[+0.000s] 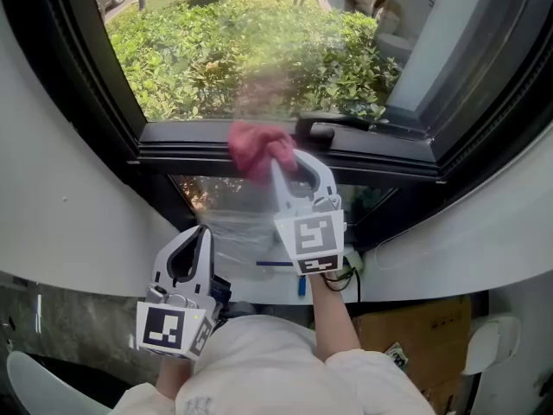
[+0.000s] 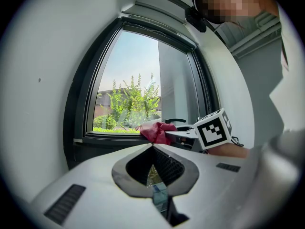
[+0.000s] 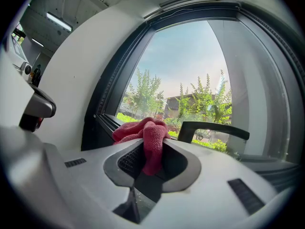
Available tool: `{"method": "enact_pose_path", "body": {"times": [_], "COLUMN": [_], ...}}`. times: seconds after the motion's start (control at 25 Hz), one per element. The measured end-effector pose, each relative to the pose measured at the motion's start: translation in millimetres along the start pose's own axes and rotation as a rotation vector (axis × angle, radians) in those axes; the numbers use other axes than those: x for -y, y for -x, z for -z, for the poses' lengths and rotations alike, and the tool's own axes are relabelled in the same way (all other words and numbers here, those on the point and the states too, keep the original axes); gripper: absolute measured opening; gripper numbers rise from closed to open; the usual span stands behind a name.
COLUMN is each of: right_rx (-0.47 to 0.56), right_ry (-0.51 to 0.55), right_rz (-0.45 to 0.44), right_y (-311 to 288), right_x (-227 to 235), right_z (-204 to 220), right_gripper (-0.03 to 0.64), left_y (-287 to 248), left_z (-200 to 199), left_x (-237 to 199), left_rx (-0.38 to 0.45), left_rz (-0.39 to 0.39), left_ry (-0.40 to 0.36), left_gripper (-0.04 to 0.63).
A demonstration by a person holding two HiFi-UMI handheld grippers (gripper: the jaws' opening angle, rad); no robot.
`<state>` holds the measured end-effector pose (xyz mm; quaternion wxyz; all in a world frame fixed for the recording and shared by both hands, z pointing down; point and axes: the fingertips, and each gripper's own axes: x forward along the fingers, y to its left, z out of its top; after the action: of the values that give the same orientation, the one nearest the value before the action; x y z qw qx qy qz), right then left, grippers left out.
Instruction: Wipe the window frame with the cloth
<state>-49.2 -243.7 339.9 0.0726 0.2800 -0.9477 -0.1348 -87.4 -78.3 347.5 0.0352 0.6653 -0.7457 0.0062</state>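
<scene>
The red cloth point(image 3: 145, 136) is clamped between the jaws of the right gripper point(image 3: 151, 149). One fold is seen hanging down into the gap between them, and the rest is bunched up and out past the tips.

In the head view the bunched part of the cloth point(image 1: 257, 150) is held at the dark horizontal rail of the window frame point(image 1: 186, 137), just ahead of the right gripper point(image 1: 289, 161). The black window handle point(image 1: 324, 128) is found just to its right on the same rail. Whether the cloth is pressed onto the rail or only held close over it cannot be told.

The left gripper point(image 1: 197, 240) is held lower and further left, well apart from the cloth and the frame. In its own view the left gripper point(image 2: 153, 149) is shown with its jaws closed tip to tip and nothing between them. The cloth point(image 2: 157, 131) is seen beyond them, at the lower rail of the frame point(image 2: 95, 140).

Green shrubs point(image 1: 251, 50) are visible through the glass above the rail, and white wall point(image 1: 52, 171) is seen on both sides of the frame.
</scene>
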Motion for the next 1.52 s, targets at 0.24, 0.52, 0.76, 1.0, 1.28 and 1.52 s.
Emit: {"method": "enact_pose_path", "body": {"times": [0.24,0.52,0.76,1.0,1.28,1.52], "right_rx": [0.003,0.003,0.001,-0.006,-0.012,-0.020], "right_ry": [-0.009,-0.017,-0.016,-0.014,-0.009,-0.002], "right_rz": [0.007,0.018,0.036,0.050,0.086,0.110], "right_y": [4.8,9.4,13.4,15.9,21.9,23.4], "right_x": [8.1,15.7,22.4,25.9,35.1,38.3], "right_z": [2.9,5.4,8.2,8.8,12.7,13.0], "right_gripper": [0.086,0.086,0.086,0.086,0.086,0.086], "left_y": [-3.1,-6.3,-8.5,-7.5,-8.7,-8.4], "left_z": [-1.4,-2.8,-4.0,-5.2,-3.2,-4.9], "left_x": [7.1,14.7,17.9,16.5,15.0,12.3], "left_rx": [0.003,0.000,0.004,0.007,0.008,0.014], "left_rz": [0.006,0.018,0.032,0.040,0.062,0.078], "left_ry": [-0.003,-0.008,-0.006,-0.003,0.007,0.012], "left_gripper": [0.008,0.008,0.008,0.008,0.008,0.008]}}
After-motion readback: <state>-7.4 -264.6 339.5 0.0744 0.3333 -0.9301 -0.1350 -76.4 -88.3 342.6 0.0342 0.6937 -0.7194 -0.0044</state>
